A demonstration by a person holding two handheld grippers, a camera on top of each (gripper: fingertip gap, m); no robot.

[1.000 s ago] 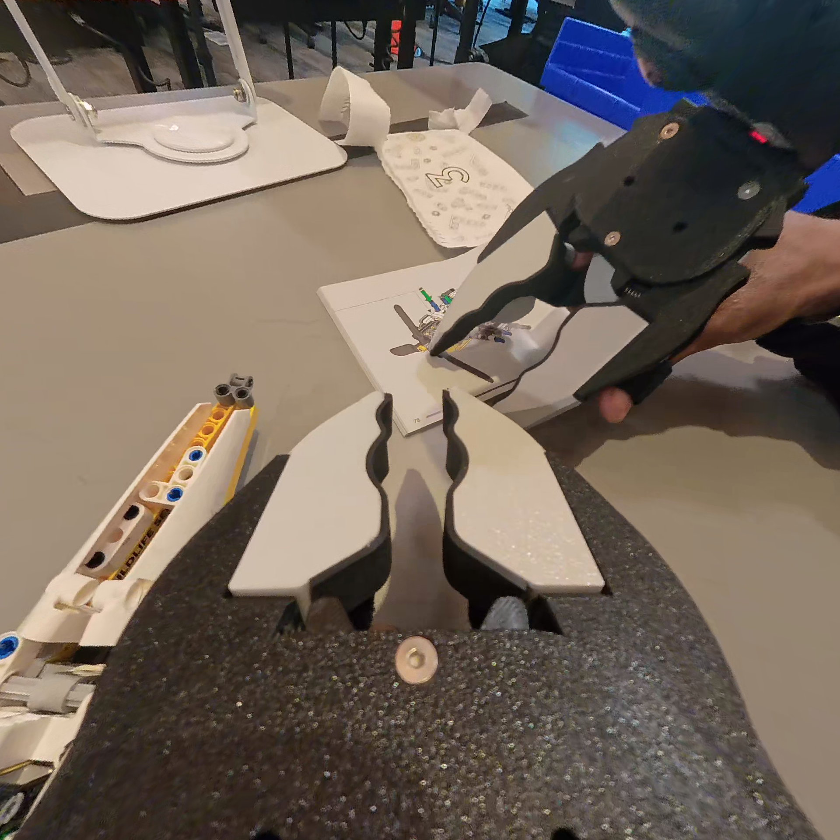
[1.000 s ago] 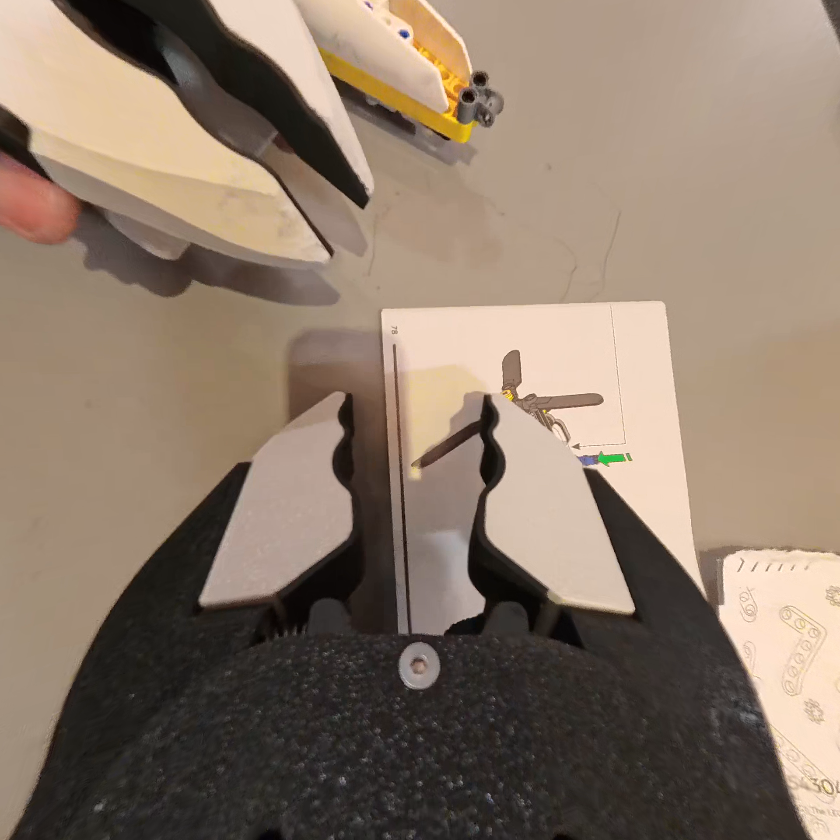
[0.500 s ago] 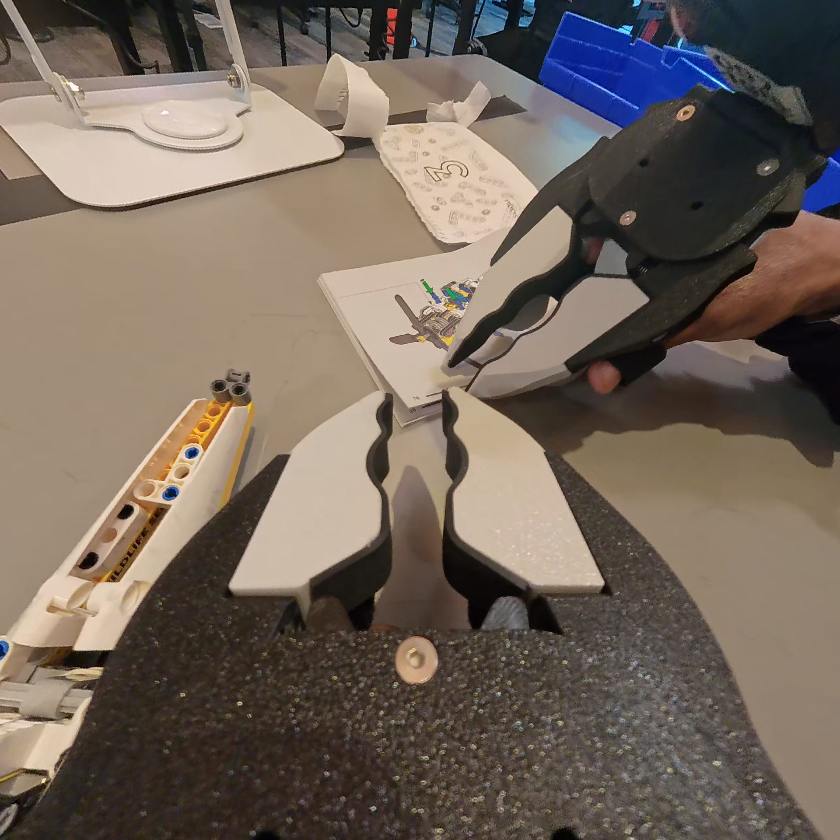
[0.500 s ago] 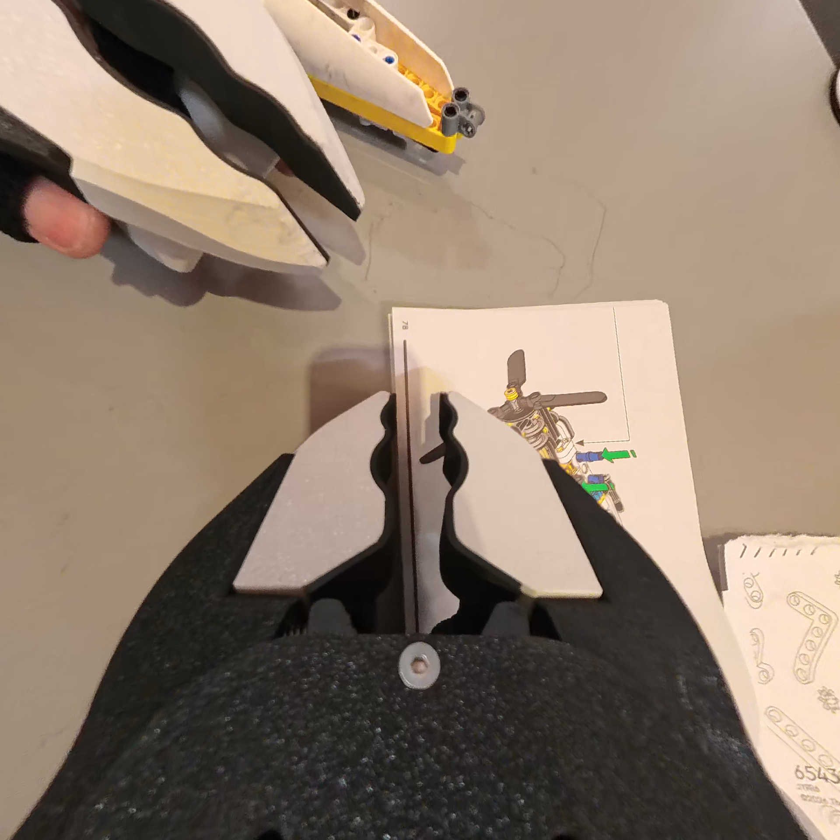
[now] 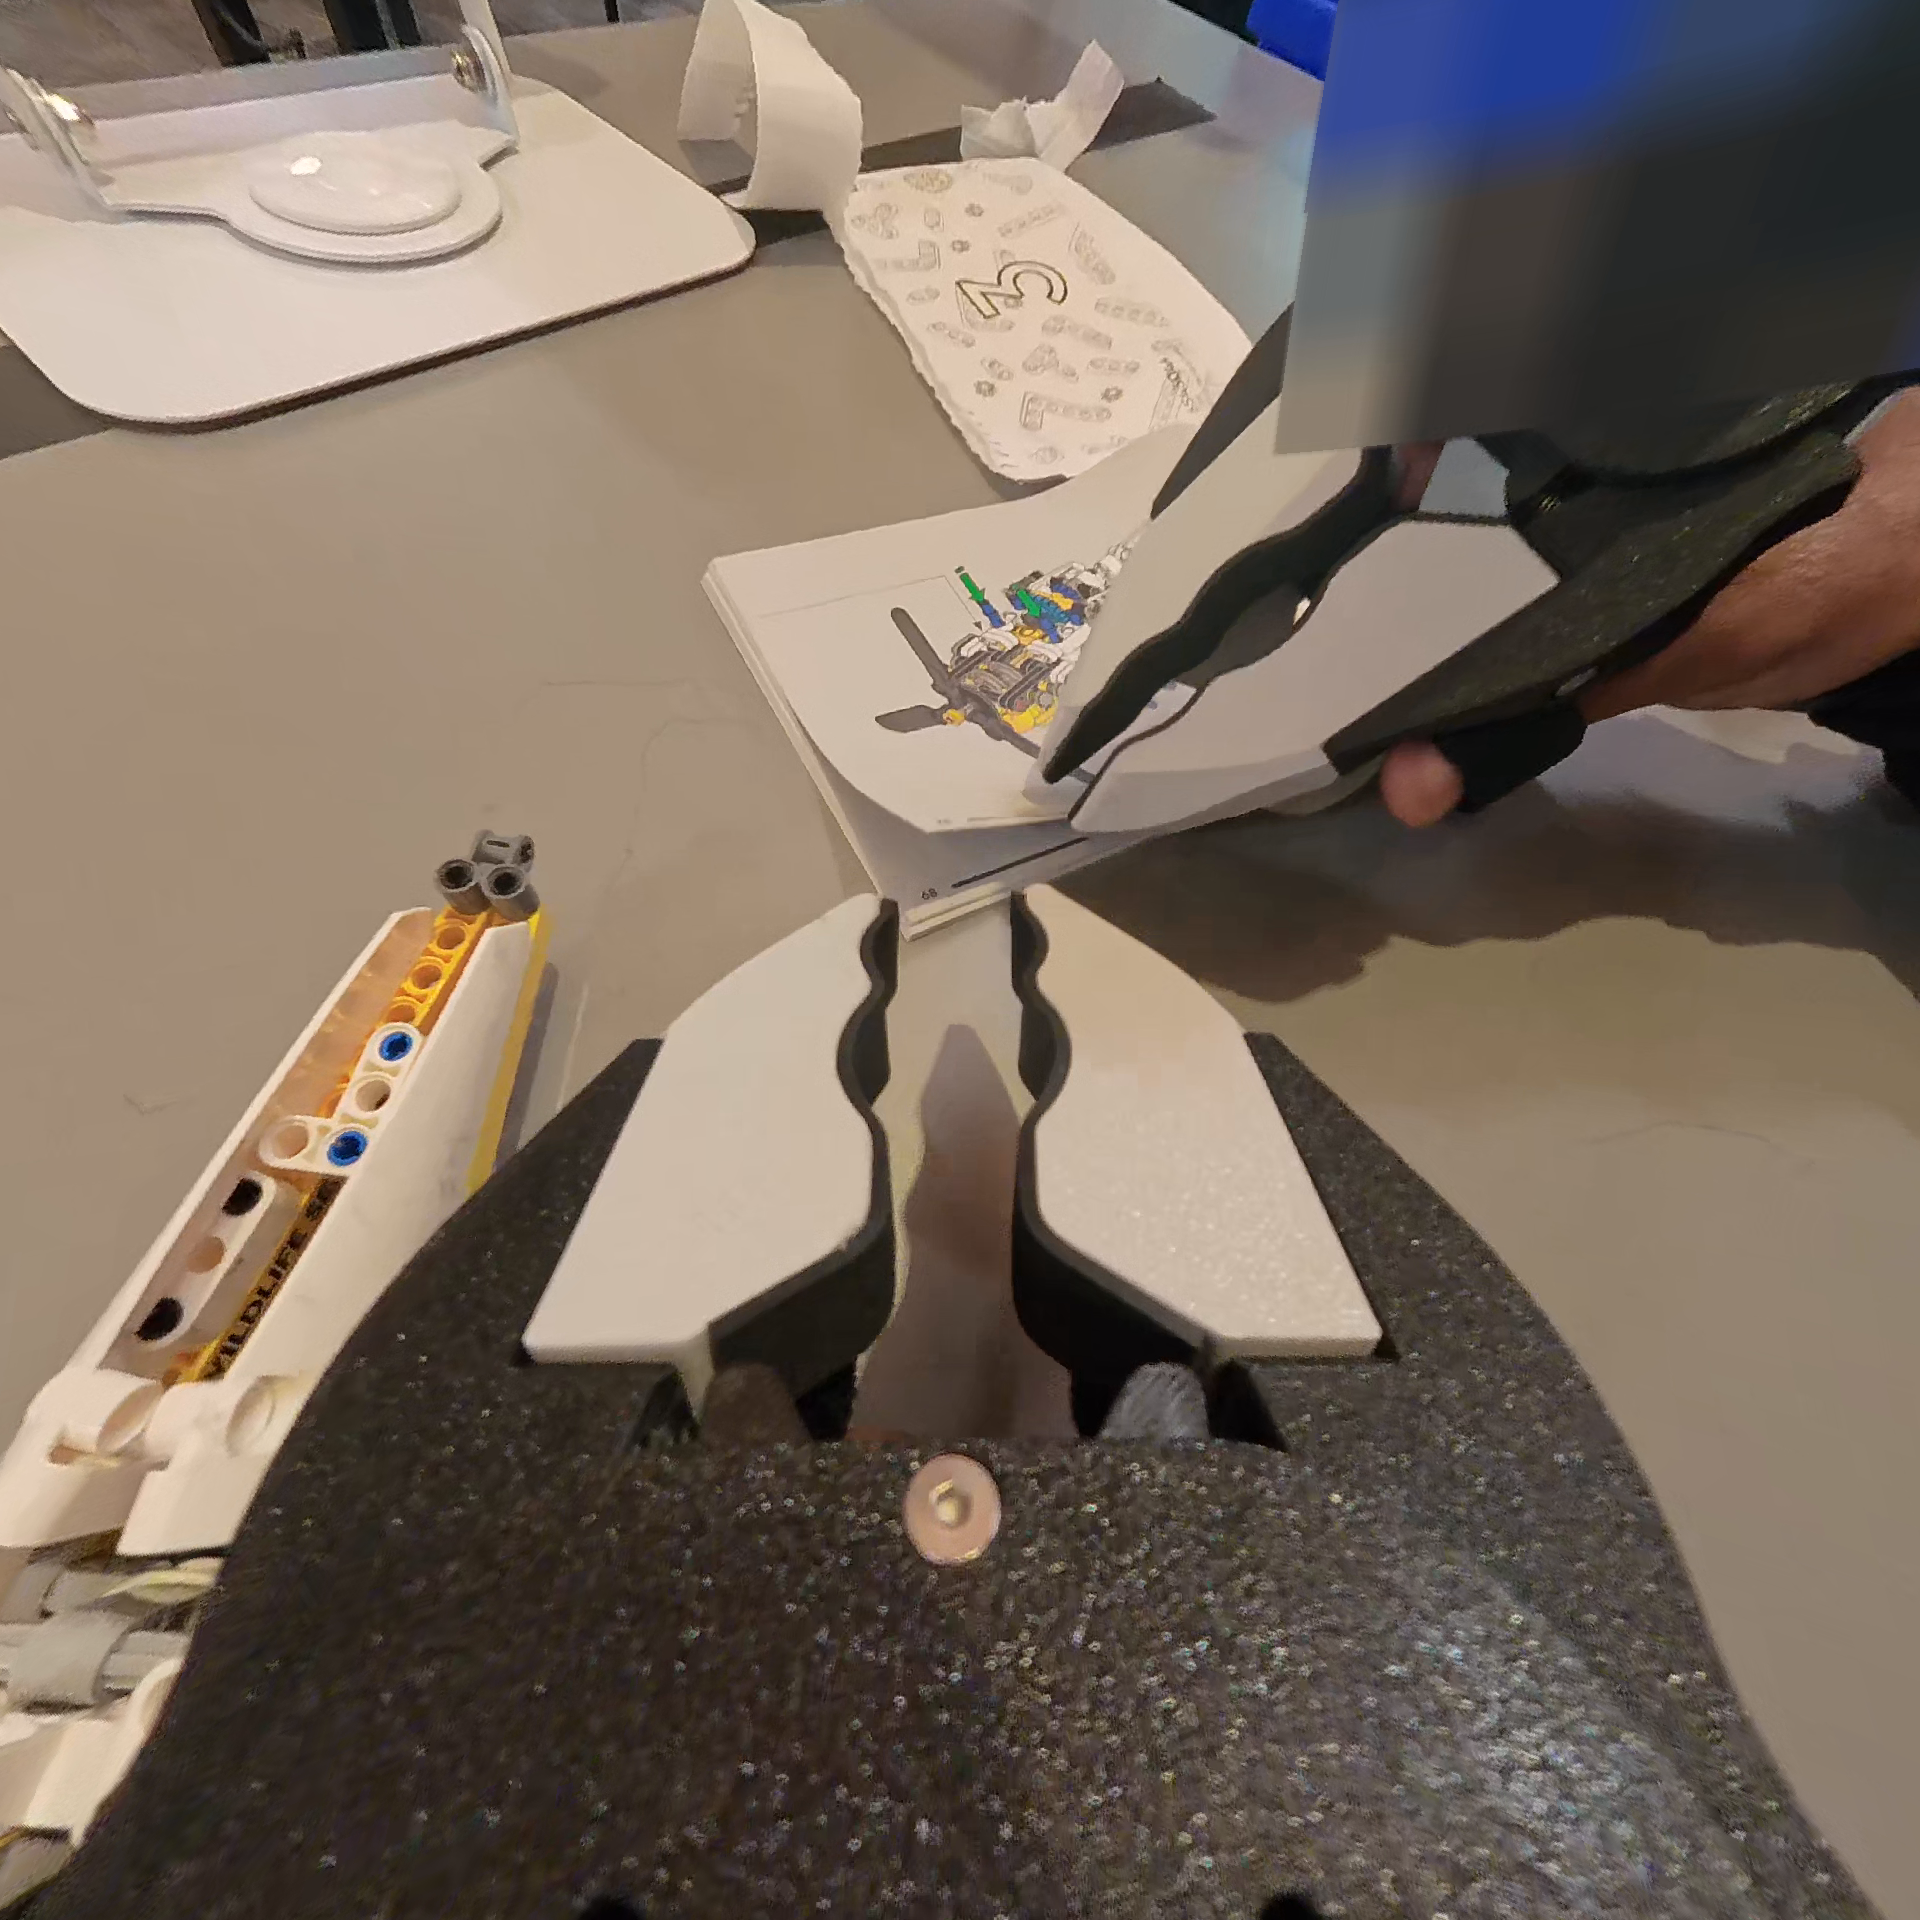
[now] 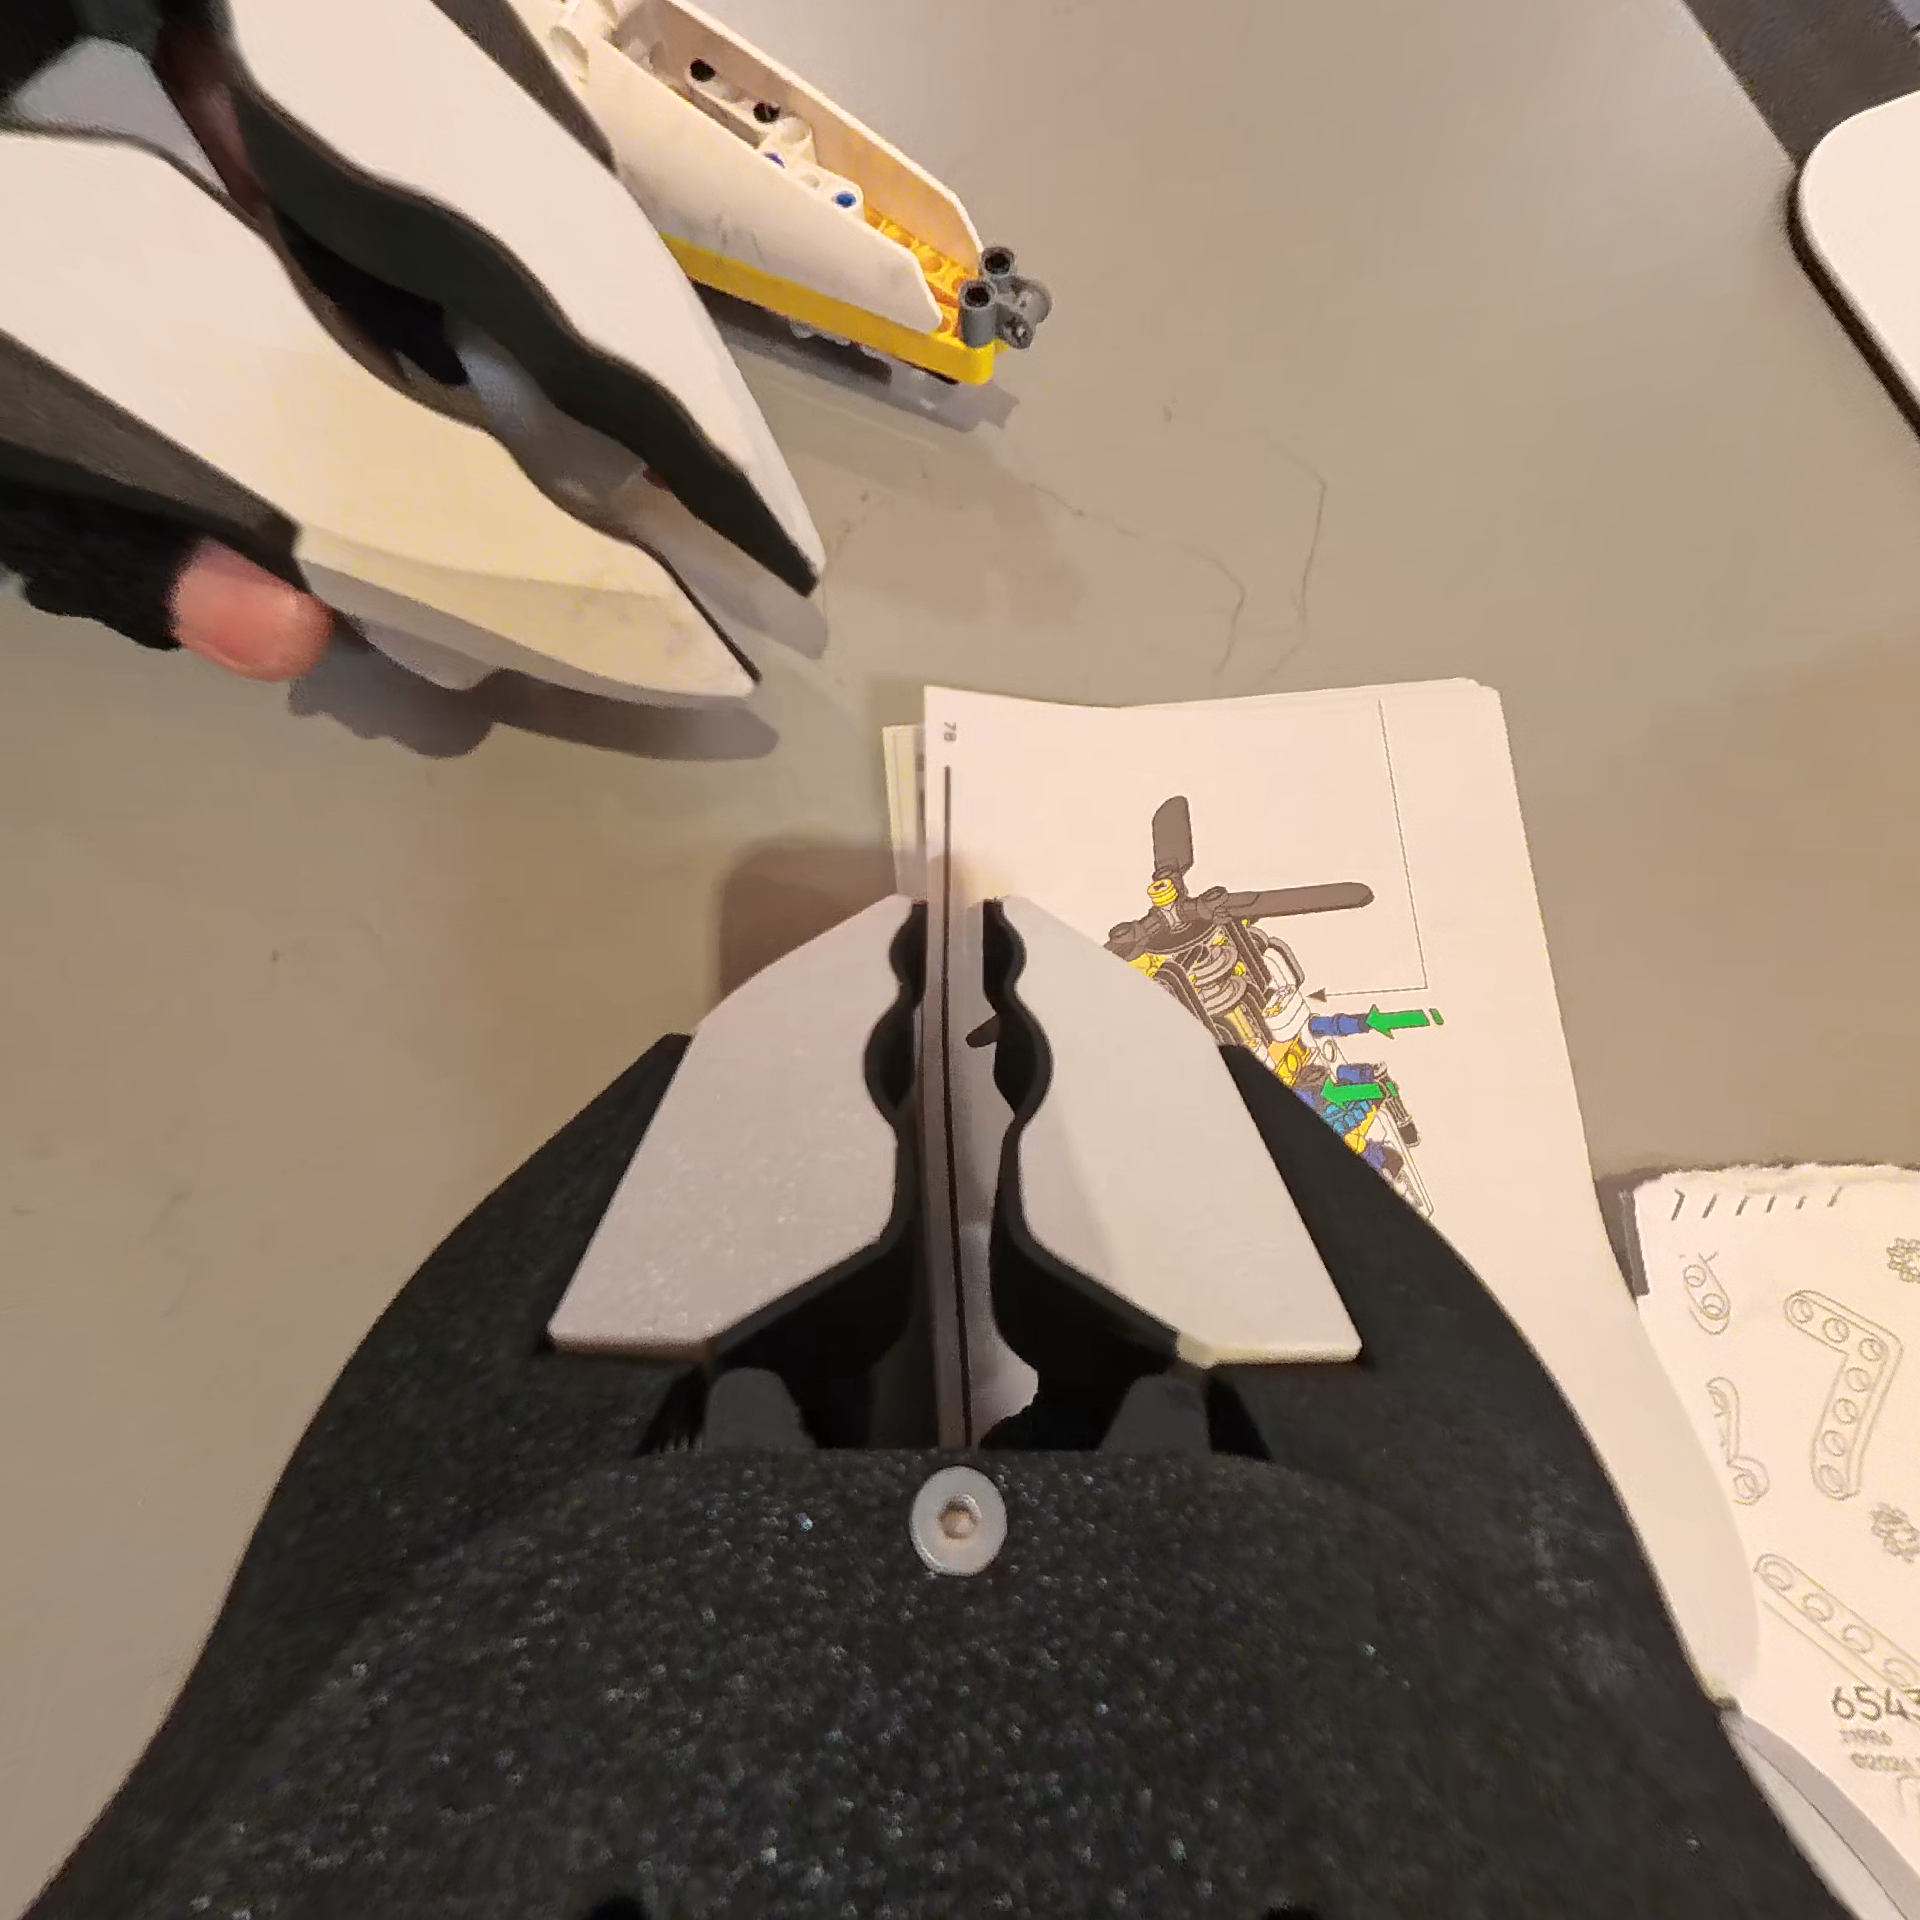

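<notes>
Two hand-held grippers meet over the grey bench (image 5: 312, 623): the right hand-held gripper (image 6: 948, 906) is clamped on the lifted page edge of the instruction booklet (image 6: 1247, 790). The left hand-held gripper (image 5: 945, 909) hovers just beside the booklet's corner, fingers slightly apart and bare, with a white-and-yellow brick model (image 5: 312, 1143) lying to its left.

The right gripper (image 6: 951, 909) is closing on the instruction booklet (image 6: 1226, 790) page edge, lifting several pages off the stack.

Instruction booklet (image 6: 1226, 790) top pages lifted off table (image 6: 416, 1039)
</notes>
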